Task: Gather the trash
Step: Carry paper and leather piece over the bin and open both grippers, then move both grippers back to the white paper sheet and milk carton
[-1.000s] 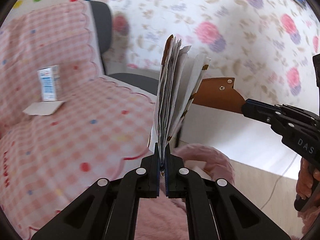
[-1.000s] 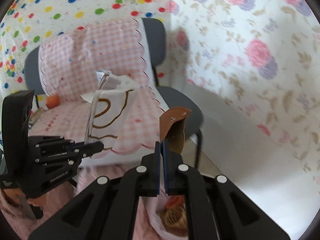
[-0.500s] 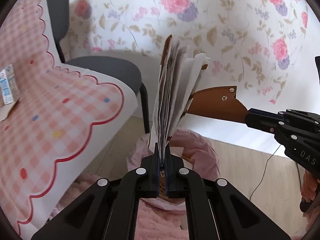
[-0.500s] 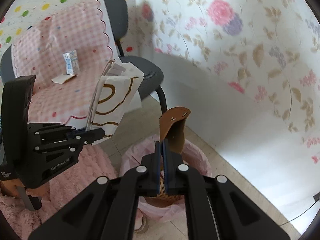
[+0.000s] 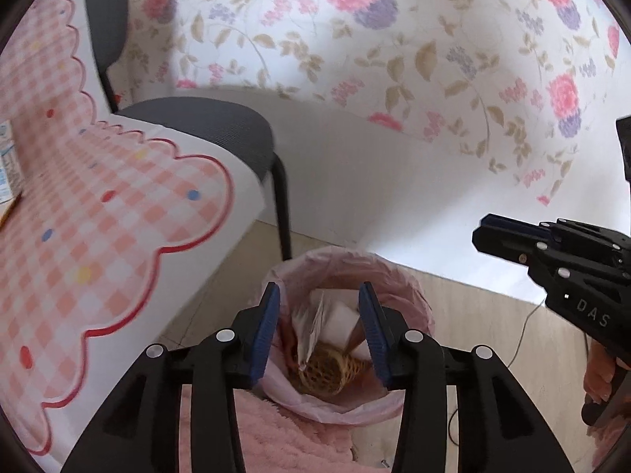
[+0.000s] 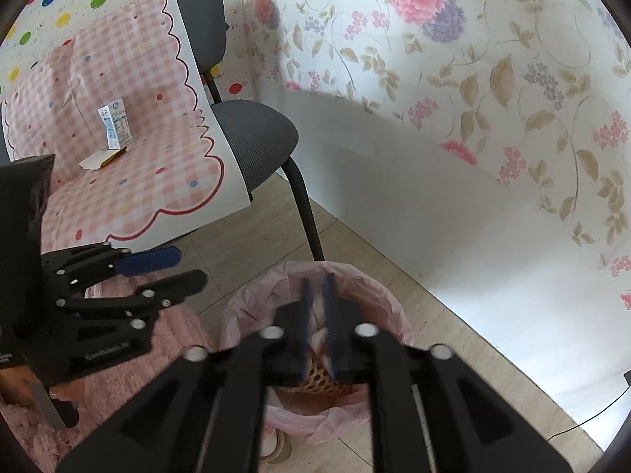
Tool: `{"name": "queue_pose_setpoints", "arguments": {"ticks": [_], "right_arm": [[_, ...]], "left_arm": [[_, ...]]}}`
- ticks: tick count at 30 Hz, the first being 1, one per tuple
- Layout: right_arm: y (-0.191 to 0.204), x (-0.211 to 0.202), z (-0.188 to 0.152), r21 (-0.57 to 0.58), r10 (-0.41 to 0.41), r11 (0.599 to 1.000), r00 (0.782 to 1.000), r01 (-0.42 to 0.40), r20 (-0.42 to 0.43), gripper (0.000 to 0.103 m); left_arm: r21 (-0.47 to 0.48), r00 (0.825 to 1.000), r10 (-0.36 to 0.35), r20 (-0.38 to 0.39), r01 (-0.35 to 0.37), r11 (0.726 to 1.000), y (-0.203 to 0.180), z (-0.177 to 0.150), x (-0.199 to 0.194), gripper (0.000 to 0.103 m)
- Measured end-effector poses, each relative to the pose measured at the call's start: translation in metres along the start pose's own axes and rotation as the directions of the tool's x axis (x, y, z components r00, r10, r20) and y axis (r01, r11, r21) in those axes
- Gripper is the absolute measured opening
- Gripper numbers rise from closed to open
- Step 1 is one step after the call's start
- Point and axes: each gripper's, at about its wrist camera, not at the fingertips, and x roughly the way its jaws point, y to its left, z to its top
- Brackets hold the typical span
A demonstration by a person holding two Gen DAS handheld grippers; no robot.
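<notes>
Both views look down into the bin (image 5: 406, 287) with its thin pink bag; it stands on the floor by the chair leg (image 6: 303, 213). The left hand-held gripper (image 5: 321, 331) is spread wide, holding nothing. The papers (image 5: 315, 327) and a woven net (image 5: 327, 366) lie inside. Only the right view shows the small carton (image 6: 115, 122) on the checked cloth (image 6: 130, 181). The right hand-held gripper (image 6: 317, 319) is a little apart, holding nothing.
</notes>
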Motion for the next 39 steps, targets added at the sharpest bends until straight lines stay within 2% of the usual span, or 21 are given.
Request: {"name": "queue_pose_setpoints", "arguments": {"ticks": [1, 5, 10, 12, 21, 27, 31, 35, 37, 39], "right_arm": [[0.001, -0.002, 0.001, -0.001, 0.002, 1.000, 1.000, -0.002, 0.010, 0.027], [0.004, -0.014, 0.009, 0.004, 0.008, 1.000, 0.998, -0.008, 0.065, 0.027], [0.010, -0.022, 0.023, 0.021, 0.048, 0.999, 0.993, -0.050, 0.112, 0.027], [0.017, -0.024, 0.026, 0.012, 0.064, 0.998, 0.991, -0.066, 0.119, 0.027], [0.070, -0.024, 0.051, -0.080, 0.202, 0.978, 0.969, -0.192, 0.143, 0.027], [0.117, -0.007, 0.075, -0.164, 0.289, 0.949, 0.949, -0.268, 0.123, 0.027], [0.145, 0.006, 0.088, -0.211, 0.335, 0.928, 0.936, -0.309, 0.105, 0.030], [0.167, 0.024, 0.099, -0.232, 0.363, 0.913, 0.928, -0.336, 0.082, 0.031], [0.173, 0.033, 0.106, -0.230, 0.373, 0.909, 0.925, -0.348, 0.075, 0.031], [0.178, 0.043, 0.114, -0.229, 0.375, 0.908, 0.925, -0.351, 0.069, 0.038]], "left_arm": [[-0.010, 1.000, 0.014, 0.015, -0.014, 1.000, 0.005, 0.000, -0.007, 0.044], [-0.037, 0.995, 0.078, 0.058, -0.076, 0.996, 0.023, -0.004, -0.032, 0.044], [-0.085, 0.980, 0.169, 0.103, -0.161, 0.983, 0.047, -0.012, -0.063, 0.046], [-0.105, 0.976, 0.184, 0.113, -0.173, 0.979, 0.055, -0.014, -0.072, 0.046], [-0.202, 0.950, 0.278, 0.143, -0.247, 0.948, 0.092, -0.024, -0.112, 0.049], [-0.308, 0.919, 0.372, 0.132, -0.319, 0.897, 0.136, -0.035, -0.134, 0.050], [-0.379, 0.894, 0.436, 0.106, -0.369, 0.849, 0.168, -0.040, -0.144, 0.052], [-0.413, 0.878, 0.472, 0.082, -0.401, 0.818, 0.190, -0.041, -0.147, 0.052], [-0.421, 0.872, 0.484, 0.072, -0.413, 0.807, 0.199, -0.040, -0.148, 0.058], [-0.425, 0.863, 0.502, 0.059, -0.433, 0.795, 0.207, -0.035, -0.148, 0.061]]}}
